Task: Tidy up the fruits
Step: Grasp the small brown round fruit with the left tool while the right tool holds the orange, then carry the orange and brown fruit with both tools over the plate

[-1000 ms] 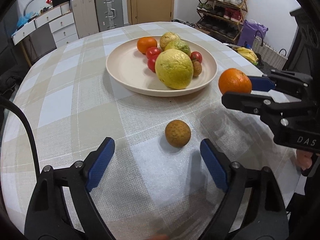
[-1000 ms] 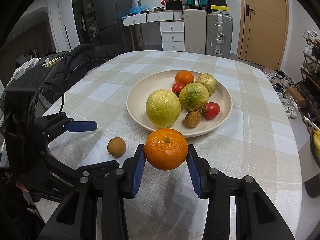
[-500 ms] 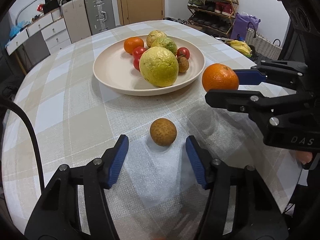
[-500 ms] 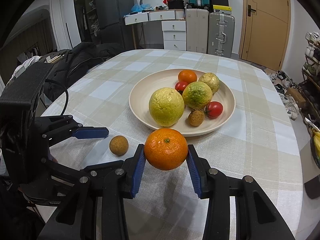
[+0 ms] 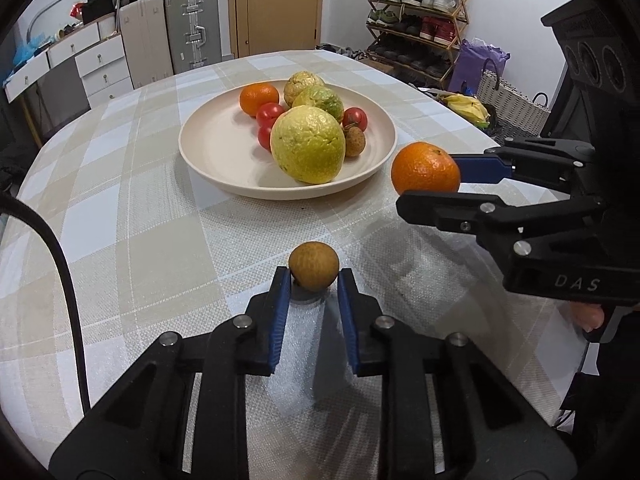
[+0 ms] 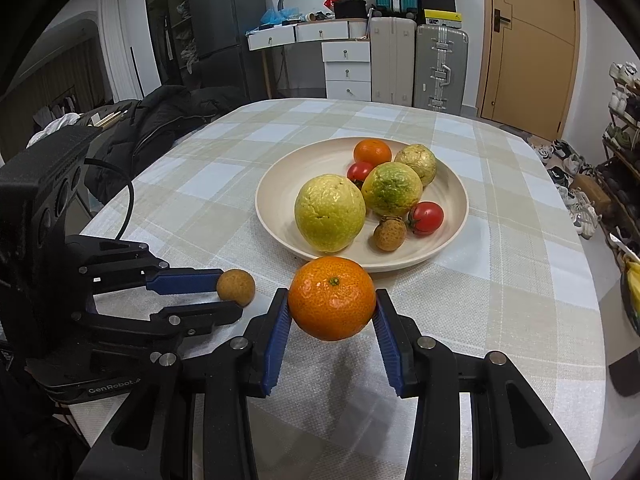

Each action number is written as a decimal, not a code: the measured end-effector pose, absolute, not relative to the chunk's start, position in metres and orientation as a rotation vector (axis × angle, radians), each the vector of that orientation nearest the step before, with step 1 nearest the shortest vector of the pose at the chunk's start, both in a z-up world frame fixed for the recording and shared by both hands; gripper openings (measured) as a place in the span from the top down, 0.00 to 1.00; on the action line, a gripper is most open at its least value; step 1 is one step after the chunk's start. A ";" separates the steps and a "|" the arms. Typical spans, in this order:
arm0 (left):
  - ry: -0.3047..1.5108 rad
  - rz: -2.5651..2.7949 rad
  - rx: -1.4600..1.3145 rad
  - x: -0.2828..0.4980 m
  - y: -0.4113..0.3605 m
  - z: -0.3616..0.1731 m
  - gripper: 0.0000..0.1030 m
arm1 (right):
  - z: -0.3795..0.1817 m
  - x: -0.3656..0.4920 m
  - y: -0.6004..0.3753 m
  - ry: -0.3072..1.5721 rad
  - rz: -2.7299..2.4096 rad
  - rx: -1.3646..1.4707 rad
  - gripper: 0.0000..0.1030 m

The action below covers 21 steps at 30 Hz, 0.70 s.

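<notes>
My left gripper (image 5: 313, 278) is shut on a small brown round fruit (image 5: 313, 265) that rests on the checked tablecloth; the same fruit shows in the right wrist view (image 6: 236, 287). My right gripper (image 6: 332, 312) is shut on an orange (image 6: 331, 298) and holds it above the table just in front of the cream plate (image 6: 276, 184). The orange also shows in the left wrist view (image 5: 425, 167) beside the plate (image 5: 212, 148). The plate holds a large yellow citrus (image 6: 329, 212), a green-yellow one, a smaller orange, red tomatoes and another brown fruit.
The round table (image 5: 120, 216) drops off close to the right. A basket and bananas (image 5: 466, 105) sit on the floor beyond it. A dark coat (image 6: 160, 120) lies past the left edge. Suitcases, drawers and a shoe rack stand at the back.
My left gripper moved forward around the small brown fruit and closed on it. My right gripper kept hold of the orange and stayed almost still.
</notes>
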State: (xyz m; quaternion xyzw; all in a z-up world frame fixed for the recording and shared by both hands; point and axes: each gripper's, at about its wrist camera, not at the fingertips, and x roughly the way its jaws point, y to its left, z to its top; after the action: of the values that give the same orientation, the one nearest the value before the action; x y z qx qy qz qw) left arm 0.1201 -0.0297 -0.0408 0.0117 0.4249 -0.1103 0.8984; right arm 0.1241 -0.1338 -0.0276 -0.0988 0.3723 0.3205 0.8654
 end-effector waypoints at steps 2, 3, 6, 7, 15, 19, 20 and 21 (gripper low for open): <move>0.874 -0.230 0.025 0.119 -0.030 -0.039 0.80 | -0.028 0.124 -0.135 0.781 0.671 -0.206 0.59; 0.874 -0.229 0.026 0.118 -0.029 -0.039 0.80 | -0.028 0.124 -0.135 0.781 0.670 -0.206 0.59; 0.877 -0.230 0.023 0.117 -0.029 -0.038 0.80 | -0.028 0.124 -0.136 0.783 0.670 -0.205 0.59; 0.878 -0.230 0.020 0.117 -0.028 -0.038 0.80 | -0.028 0.124 -0.135 0.784 0.672 -0.206 0.59; 0.896 -0.218 0.034 0.120 -0.032 -0.041 0.78 | -0.029 0.124 -0.136 0.788 0.671 -0.209 0.59; 0.910 -0.212 0.009 0.125 -0.030 -0.043 0.74 | -0.029 0.124 -0.136 0.789 0.670 -0.210 0.59; 0.912 -0.210 0.000 0.127 -0.029 -0.044 0.71 | -0.029 0.125 -0.136 0.788 0.671 -0.209 0.59; 0.911 -0.208 -0.008 0.129 -0.028 -0.044 0.70 | -0.029 0.124 -0.136 0.788 0.670 -0.208 0.59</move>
State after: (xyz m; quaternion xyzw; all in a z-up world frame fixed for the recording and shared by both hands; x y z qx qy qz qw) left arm 0.1287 -0.0277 -0.0440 -0.0038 0.4391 -0.1002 0.8928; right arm 0.1245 -0.1364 -0.0288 -0.0994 0.3758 0.3196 0.8642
